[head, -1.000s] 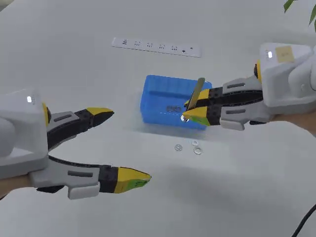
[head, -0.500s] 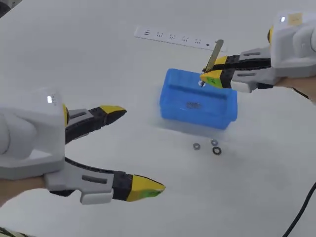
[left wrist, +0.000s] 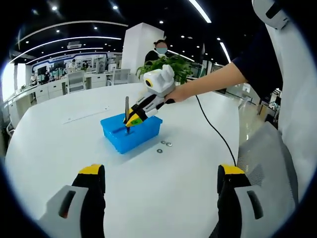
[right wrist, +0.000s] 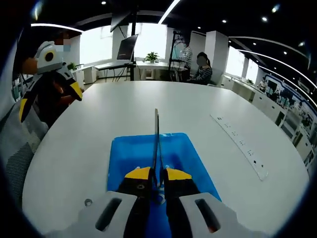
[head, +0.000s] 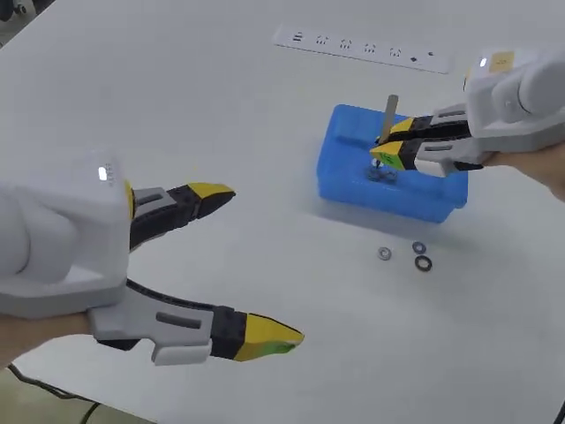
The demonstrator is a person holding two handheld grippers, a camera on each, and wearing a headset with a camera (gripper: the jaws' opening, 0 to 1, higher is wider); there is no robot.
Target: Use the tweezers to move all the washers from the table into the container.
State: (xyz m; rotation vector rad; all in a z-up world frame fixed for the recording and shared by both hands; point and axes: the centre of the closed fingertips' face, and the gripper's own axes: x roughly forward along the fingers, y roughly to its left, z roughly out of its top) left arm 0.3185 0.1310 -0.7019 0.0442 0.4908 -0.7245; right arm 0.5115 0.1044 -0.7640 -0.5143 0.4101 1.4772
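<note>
Three washers (head: 418,249) lie close together on the white table (head: 265,115), just beside the near wall of the blue container (head: 349,132). Inside the container, a few small dark rings rest on the floor beneath the right gripper (head: 386,155). That gripper hangs over the container with its jaws pinched on the tweezers (head: 390,113). The tweezers stand nearly upright, top end above the jaws and tips pointing down into the container. Whether the tips carry a washer cannot be told. The left gripper (head: 256,263) hovers over bare table well apart from the container, jaws spread wide and holding nothing. A power strip (head: 362,49) lies beyond the container.
</note>
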